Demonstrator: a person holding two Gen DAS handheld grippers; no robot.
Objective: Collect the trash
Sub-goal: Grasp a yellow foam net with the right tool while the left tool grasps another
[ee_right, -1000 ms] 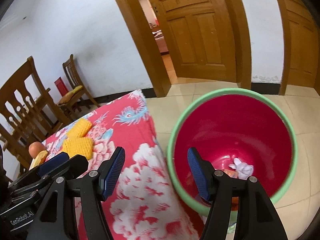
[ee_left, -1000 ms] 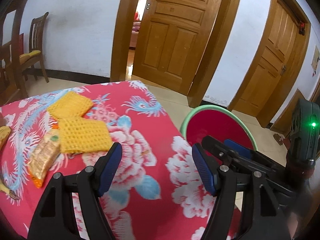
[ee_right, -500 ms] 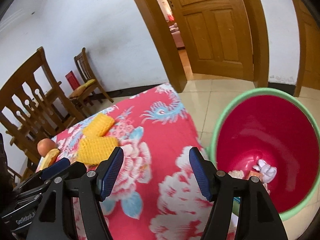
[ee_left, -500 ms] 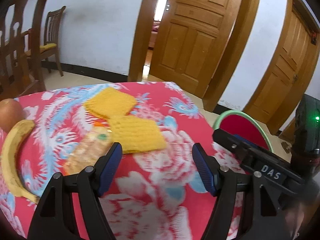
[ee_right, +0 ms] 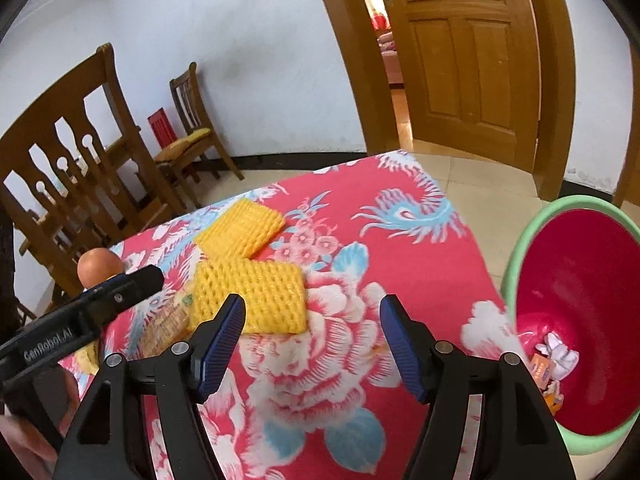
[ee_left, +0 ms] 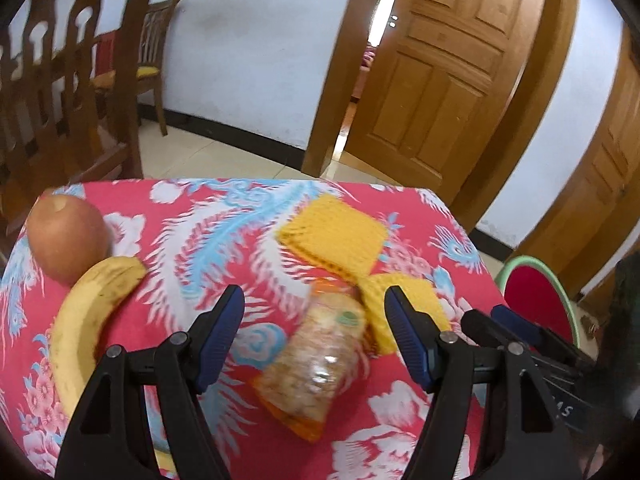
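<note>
A tiled room with white walls, wooden doors [ee_left: 436, 92] and wooden chairs [ee_right: 80, 176]; the counter [ee_right: 400, 232] is covered by a red cloth printed with flowers and feathers.

Left tongs [ee_left: 314, 334]: jaws stand apart, nothing between the pads, no contact with any item. The right tongs [ee_right: 312, 340] have just been opening a little; jaws stand wide with only bare cloth in the gap.

Trash on the counter: a clear snack wrapper with orange ends [ee_left: 316, 364] lies directly ahead of the left tongs, seen in the gap between the jaws and below them. Two yellow foam nets lie beyond it; the nearer net [ee_right: 250, 298] sits just ahead of the right tongs' left jaw, and the farther net [ee_right: 240, 234] overlaps its far edge. The wrapper touches the nearer net.

Other items: a banana [ee_left: 86, 320] lies to the left of the left tongs, its far end against a round orange-brown fruit [ee_left: 66, 238].

A red bin with a green rim [ee_right: 520, 264] stands on the floor off the counter's edge, to the right of the right tongs. White crumpled scrap and an orange packet [ee_right: 554, 364] lie at its bottom.
</note>
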